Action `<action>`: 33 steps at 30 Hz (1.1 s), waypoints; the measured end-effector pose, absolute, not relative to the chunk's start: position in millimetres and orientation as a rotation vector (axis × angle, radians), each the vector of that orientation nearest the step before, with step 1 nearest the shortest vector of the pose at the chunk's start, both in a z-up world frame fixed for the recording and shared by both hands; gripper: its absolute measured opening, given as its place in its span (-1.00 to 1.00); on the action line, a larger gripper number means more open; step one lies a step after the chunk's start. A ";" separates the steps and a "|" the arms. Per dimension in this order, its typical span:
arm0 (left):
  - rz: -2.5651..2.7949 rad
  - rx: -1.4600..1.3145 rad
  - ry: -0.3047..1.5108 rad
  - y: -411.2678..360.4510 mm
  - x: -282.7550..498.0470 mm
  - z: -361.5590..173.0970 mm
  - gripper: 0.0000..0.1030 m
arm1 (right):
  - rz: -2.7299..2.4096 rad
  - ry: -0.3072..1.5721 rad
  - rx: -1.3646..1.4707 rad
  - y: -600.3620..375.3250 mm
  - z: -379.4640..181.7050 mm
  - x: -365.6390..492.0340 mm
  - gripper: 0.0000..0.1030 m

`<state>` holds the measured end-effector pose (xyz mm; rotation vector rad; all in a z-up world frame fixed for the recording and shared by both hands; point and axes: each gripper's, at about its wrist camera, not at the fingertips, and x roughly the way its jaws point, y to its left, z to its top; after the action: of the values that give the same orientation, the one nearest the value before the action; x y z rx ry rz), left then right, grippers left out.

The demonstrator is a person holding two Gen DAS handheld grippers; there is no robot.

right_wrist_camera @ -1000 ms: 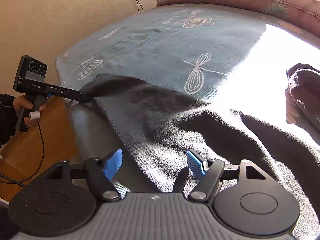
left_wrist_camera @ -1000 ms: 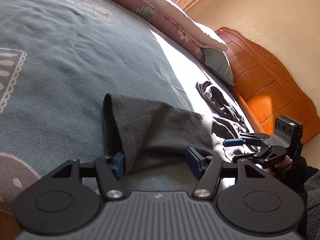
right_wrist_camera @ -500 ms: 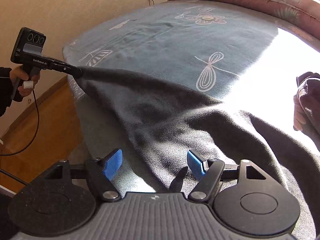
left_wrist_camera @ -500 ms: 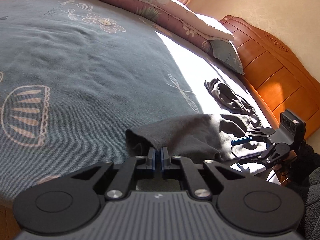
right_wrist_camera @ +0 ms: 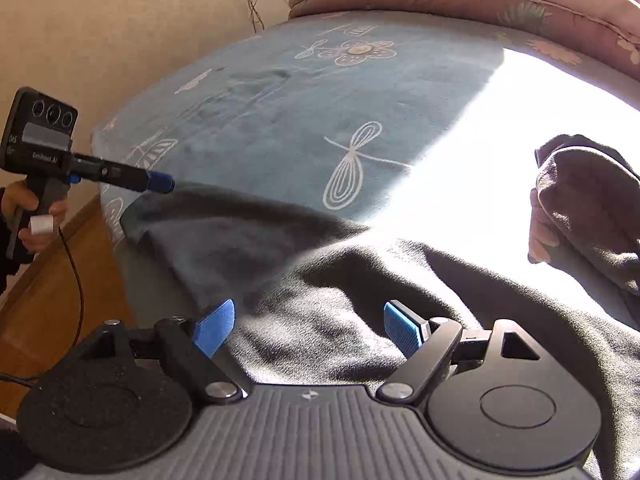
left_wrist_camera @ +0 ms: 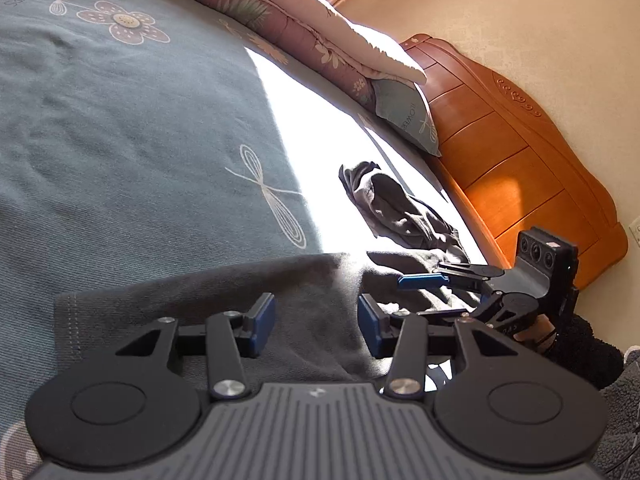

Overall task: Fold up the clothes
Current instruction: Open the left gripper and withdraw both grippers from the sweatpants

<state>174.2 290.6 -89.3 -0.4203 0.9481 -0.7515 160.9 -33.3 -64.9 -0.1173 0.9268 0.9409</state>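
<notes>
As bed (left_wrist_camera: 120,128) holds dark garment (left_wrist_camera: 304,280), both tongs seemingly unclamped.

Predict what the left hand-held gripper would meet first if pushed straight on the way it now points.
Probably the dark grey garment lying on the bed directly ahead of the open left hand-held gripper; depth is hard to judge.

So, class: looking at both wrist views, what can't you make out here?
- Left wrist view: near edge of the dark garment, hidden behind the left gripper.
- Right wrist view: the second garment, cut off by the frame's right edge.
- Both views: the bed in the sun patch, washed out by glare.
</notes>
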 end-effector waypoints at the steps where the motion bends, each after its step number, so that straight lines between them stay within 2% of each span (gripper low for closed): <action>1: -0.712 -0.407 0.978 286.7 178.3 -97.8 -0.13 | 0.919 0.939 -0.080 -34.3 -69.1 170.9 0.67; 2: -0.660 -0.393 1.006 285.1 182.2 -106.0 -0.13 | 0.895 0.959 -0.074 -33.5 -76.4 178.9 0.67; 3: -0.640 -0.397 0.995 287.7 185.2 -111.2 -0.31 | 0.873 0.975 -0.069 -32.4 -83.3 186.6 0.67; 4: -0.614 -0.413 0.970 293.3 188.0 -112.5 -0.26 | 0.867 0.963 -0.074 -29.6 -86.2 191.6 0.67; 7: -0.483 -0.391 0.931 301.7 199.5 -107.9 -0.35 | 0.851 0.928 -0.089 -21.1 -95.0 206.7 0.80; 9: -0.441 -0.374 0.939 301.2 205.0 -101.7 -0.35 | 0.820 0.916 -0.113 -13.1 -96.3 216.4 0.80; 12: -0.464 -0.255 0.911 284.0 188.8 -82.6 -0.13 | 0.792 0.904 -0.161 -8.7 -87.4 216.6 0.78; 15: -0.555 -0.139 0.878 259.8 155.8 -68.7 -0.02 | 0.805 0.874 -0.197 -18.5 -75.7 199.0 0.78; 19: -0.593 -0.118 0.931 242.9 123.3 -82.7 -0.01 | 0.785 0.883 -0.212 -49.3 -75.1 170.7 0.78; 22: -0.562 -0.229 0.954 257.5 104.1 -95.5 0.00 | 0.740 0.909 -0.243 -71.6 -81.0 154.6 0.79; 26: -0.490 -0.239 1.014 274.7 89.4 -85.8 0.02 | 0.672 0.967 -0.280 -108.6 -92.0 131.1 0.84; 29: -0.487 -0.152 0.963 260.9 90.9 -64.3 0.01 | 0.666 0.969 -0.265 -132.7 -88.3 115.7 0.85; 33: -0.564 -0.089 0.866 218.3 107.0 -45.0 0.22 | 0.598 0.893 -0.199 -151.1 -73.8 119.6 0.85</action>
<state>107.0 218.2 -45.0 -0.0892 0.8656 -0.5638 119.6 -151.1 -73.8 -0.1994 0.8932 0.5984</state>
